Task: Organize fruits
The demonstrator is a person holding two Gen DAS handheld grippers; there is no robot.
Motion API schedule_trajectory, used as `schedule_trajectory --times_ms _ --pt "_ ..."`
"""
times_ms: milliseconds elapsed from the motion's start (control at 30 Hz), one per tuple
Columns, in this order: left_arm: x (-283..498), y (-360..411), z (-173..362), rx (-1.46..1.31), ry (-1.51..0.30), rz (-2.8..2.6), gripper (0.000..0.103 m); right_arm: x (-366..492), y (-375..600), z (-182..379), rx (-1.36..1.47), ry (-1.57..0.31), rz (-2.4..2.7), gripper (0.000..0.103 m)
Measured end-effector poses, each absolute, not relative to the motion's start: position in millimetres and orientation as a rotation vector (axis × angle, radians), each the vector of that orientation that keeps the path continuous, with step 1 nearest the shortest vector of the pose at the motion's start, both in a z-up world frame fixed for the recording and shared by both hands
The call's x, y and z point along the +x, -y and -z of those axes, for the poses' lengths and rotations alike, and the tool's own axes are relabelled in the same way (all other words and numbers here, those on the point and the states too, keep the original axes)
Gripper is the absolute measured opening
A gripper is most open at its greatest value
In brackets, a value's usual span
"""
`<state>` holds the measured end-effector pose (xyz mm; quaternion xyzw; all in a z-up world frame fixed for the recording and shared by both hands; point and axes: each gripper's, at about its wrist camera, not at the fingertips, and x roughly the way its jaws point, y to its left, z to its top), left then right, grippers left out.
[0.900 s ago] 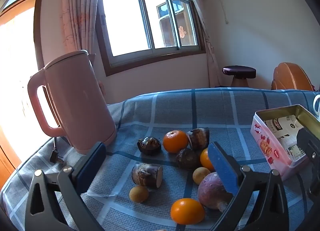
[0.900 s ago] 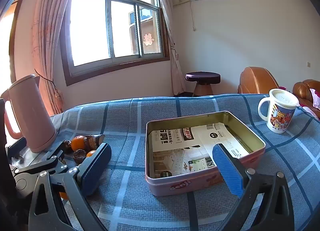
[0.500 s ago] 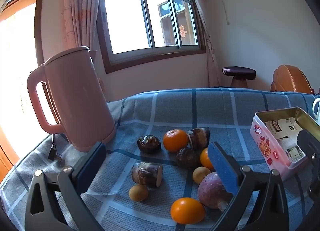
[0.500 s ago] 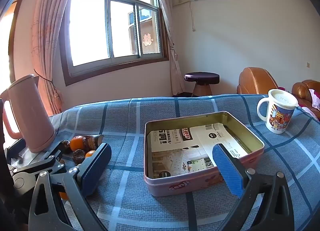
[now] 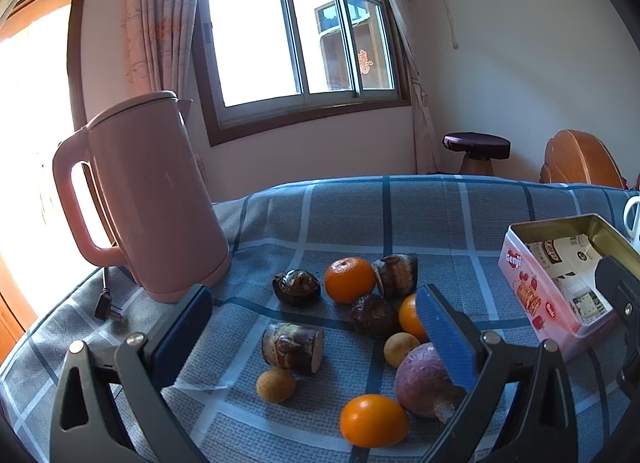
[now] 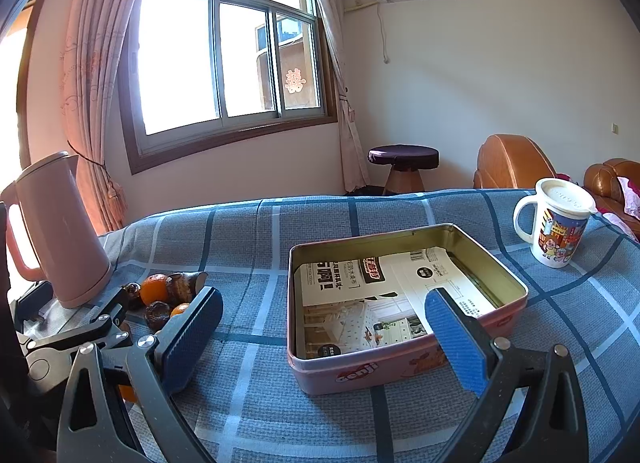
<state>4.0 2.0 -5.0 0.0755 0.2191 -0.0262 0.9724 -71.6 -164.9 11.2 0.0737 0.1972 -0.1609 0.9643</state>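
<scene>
In the left wrist view a heap of produce lies on the blue checked cloth: three oranges, a near orange, two small yellow fruits, a purple round root, dark cut taro pieces and dark round ones. My left gripper is open and empty, above the heap's near side. A pink open tin, lined with printed paper, stands to the right; it also shows in the left wrist view. My right gripper is open and empty, just before the tin.
A pink kettle stands at the left behind the heap, its plug on the cloth. A white lidded mug stands at the far right. The table's far edge runs behind; a stool and armchairs stand beyond.
The left gripper has drawn slightly nearer to the heap and tilted up a little. The right gripper has barely shifted. Both stay open.
</scene>
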Motion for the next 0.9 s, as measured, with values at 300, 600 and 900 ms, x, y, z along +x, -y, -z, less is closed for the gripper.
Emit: schedule_trajectory --times_ms 300,600,900 --pt "3.2 -1.5 4.8 0.153 -0.443 0.055 0.103 -71.4 165.2 -11.1 0.150 -0.403 0.326 0.102" --pt "3.1 -1.0 5.1 0.152 -0.445 0.056 0.103 -72.2 164.8 -10.9 0.150 -0.399 0.327 0.102" --pt "3.0 -0.1 6.0 0.151 -0.447 0.057 0.103 -71.5 164.9 -11.1 0.151 -0.401 0.325 0.102"
